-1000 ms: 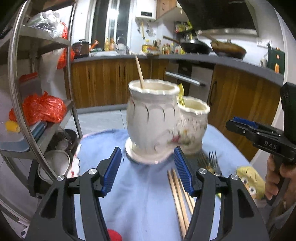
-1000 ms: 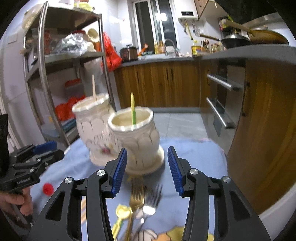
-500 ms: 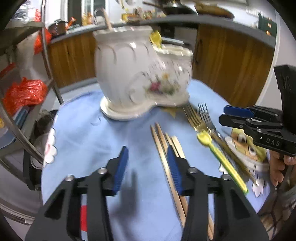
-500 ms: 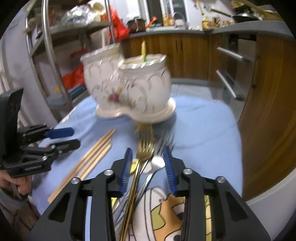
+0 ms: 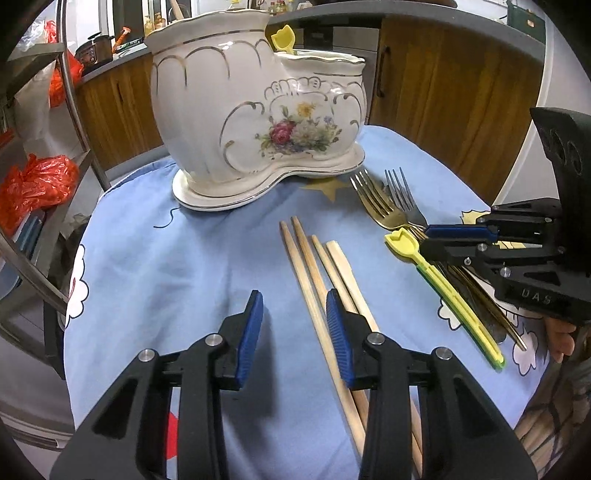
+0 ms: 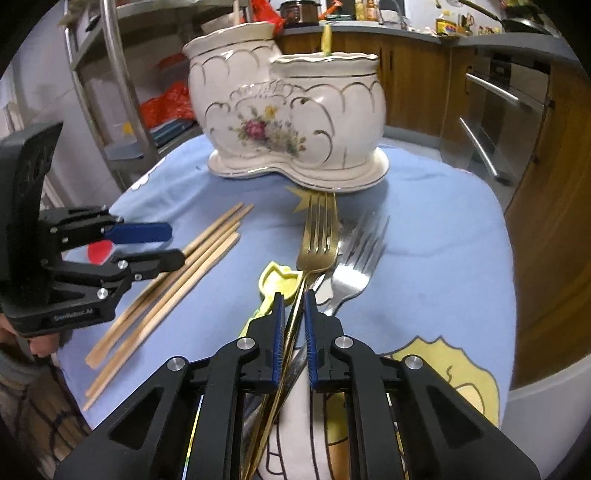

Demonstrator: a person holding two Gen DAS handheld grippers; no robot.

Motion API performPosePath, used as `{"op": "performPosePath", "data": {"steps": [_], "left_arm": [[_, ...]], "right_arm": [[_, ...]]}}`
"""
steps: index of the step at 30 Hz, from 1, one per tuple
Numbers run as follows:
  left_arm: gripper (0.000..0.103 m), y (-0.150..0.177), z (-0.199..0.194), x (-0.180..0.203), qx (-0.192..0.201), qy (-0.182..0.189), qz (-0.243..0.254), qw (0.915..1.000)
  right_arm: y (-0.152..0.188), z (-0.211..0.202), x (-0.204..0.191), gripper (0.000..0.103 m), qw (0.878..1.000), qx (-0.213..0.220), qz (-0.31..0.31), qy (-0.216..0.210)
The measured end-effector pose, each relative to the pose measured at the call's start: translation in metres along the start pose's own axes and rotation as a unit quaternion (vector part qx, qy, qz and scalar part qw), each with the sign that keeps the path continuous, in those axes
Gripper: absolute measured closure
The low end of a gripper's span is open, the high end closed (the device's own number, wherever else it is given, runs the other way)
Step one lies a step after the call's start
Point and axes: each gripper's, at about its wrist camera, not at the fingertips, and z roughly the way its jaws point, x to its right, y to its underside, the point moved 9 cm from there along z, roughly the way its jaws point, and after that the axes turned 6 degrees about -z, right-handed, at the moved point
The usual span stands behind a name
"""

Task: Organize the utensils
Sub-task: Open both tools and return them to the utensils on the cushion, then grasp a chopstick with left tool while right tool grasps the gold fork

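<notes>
The right gripper (image 6: pixel 294 308) has its jaws narrowed around the handle of the gold fork (image 6: pixel 318 240), blue pads flanking the slim shaft; whether they actually press it or leave a sliver of gap, I cannot tell. That fork lies on the blue cloth-covered surface (image 6: pixel 424 258) with its tines pointing at the base of the white floral ceramic holder (image 6: pixel 291 122). Just beside it on the right lies a silver fork (image 6: pixel 360 254), and on the left a yellow tulip-ended utensil (image 6: pixel 279 280), its head touching the gold fork's neck. The left gripper (image 5: pixel 294 325) hangs released, jaws apart, low over the cloth; its right pad sits over the bundle of wooden chopsticks (image 5: pixel 317 280), which lies between the holder and the camera, apart from the forks. The holder's lower compartment carries another yellow tulip utensil (image 5: pixel 282 38); a wooden stick (image 6: pixel 235 11) stands in the taller one.
</notes>
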Motion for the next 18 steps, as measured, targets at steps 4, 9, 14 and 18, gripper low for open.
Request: {"op": "performPosePath", "data": {"steps": [4,9,14,18], "left_arm": [[0.08,0.0,-0.001,0.002,-0.004,0.001,0.004,1.0],[0.088,0.006,0.003,0.008,-0.015,-0.005,0.02,0.9997],[0.092,0.006,0.003,0.003,-0.019,-0.006,0.013,0.9997],[0.092,0.006,0.0,-0.006,-0.022,-0.01,0.009,0.9997]], "right_arm": [[0.001,0.0,0.001,0.093,1.0,0.001,-0.001,-0.001],[-0.001,-0.006,0.008,0.096,1.0,0.009,0.006,0.005],[-0.003,-0.014,0.023,0.096,0.999,0.019,0.02,0.017],[0.001,-0.021,0.042,0.096,0.999,0.02,0.038,0.03]]}}
